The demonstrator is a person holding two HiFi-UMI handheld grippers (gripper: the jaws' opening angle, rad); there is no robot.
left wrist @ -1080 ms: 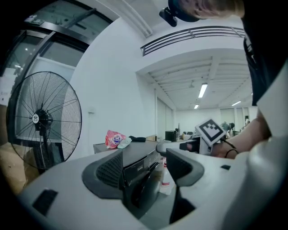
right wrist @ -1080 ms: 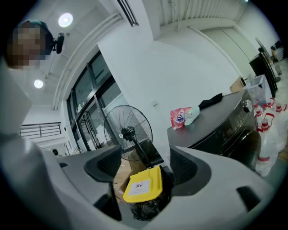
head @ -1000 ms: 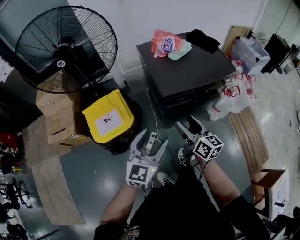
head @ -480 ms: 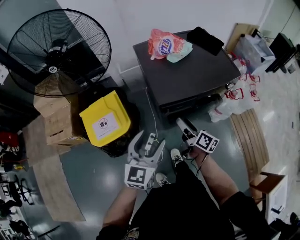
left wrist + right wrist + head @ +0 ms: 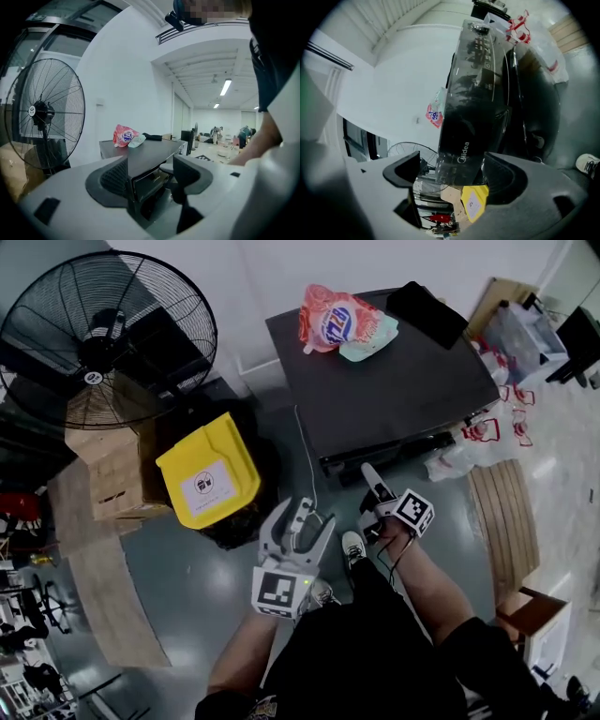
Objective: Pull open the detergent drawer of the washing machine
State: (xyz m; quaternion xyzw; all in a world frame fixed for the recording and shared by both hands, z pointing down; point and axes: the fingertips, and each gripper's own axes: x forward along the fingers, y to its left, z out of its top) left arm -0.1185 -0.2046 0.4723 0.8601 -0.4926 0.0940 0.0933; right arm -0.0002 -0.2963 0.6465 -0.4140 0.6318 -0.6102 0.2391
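Observation:
The dark grey washing machine (image 5: 384,381) stands against the wall, and its glossy front panel (image 5: 473,93) fills the right gripper view. The detergent drawer front (image 5: 461,152) carries a white logo and sits flush with the panel. My right gripper (image 5: 375,486) is rolled on its side just short of that upper front edge. Its jaws have just been opening and are open with nothing between them (image 5: 450,176). My left gripper (image 5: 298,526) hangs open and empty further back, to the left, and points at the machine (image 5: 150,154).
A pink detergent bag (image 5: 333,322) and a black cloth (image 5: 427,310) lie on the machine's top. A large fan (image 5: 103,334), cardboard boxes (image 5: 112,474) and a yellow-lidded bin (image 5: 208,479) stand to the left. Plastic bags (image 5: 469,442) and a wooden board (image 5: 502,521) lie to the right.
My right gripper has dropped lower, moved in toward the machine's front and rolled onto its side. The left gripper has moved a little forward.

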